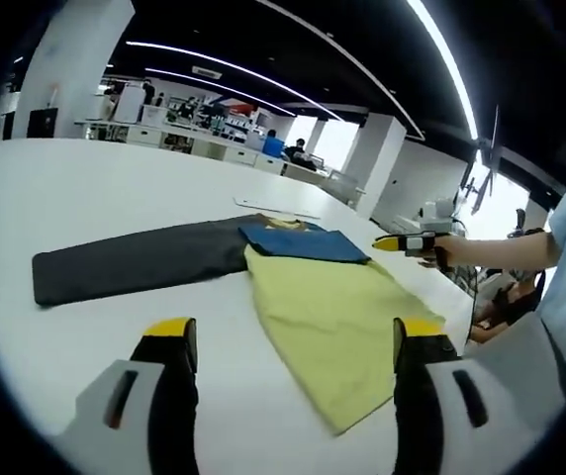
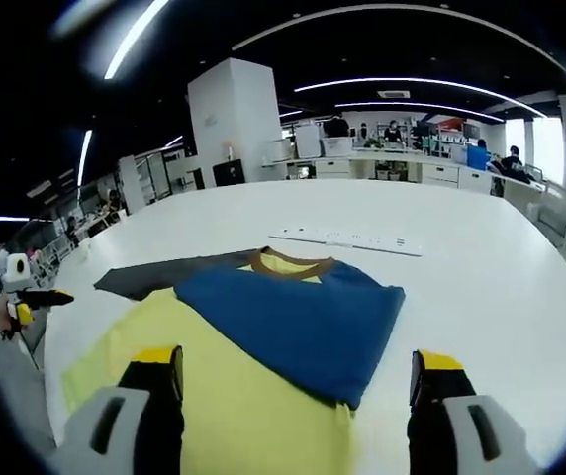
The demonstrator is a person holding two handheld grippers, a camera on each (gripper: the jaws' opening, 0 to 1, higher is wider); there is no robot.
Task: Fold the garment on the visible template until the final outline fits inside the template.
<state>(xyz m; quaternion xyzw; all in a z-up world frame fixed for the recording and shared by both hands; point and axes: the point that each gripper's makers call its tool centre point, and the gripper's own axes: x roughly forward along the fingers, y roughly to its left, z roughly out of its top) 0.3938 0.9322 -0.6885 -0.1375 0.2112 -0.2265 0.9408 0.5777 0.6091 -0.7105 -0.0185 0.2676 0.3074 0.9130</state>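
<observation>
Garment (image 2: 263, 346) — yellow body, blue panel, grey sleeve (image 1: 135, 262) stretched out flat on white worktop (image 2: 461, 287). Left tongs (image 1: 293, 341) and right tongs (image 2: 298, 371) apart, empty. Advice — pinch sleeve end, fold across body squarely.

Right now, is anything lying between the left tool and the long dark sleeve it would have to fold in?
Nothing visible does. The left tool is open above bare white table, and the dark sleeve lies flat ahead of it, stretched out from the yellow and blue garment.
</observation>
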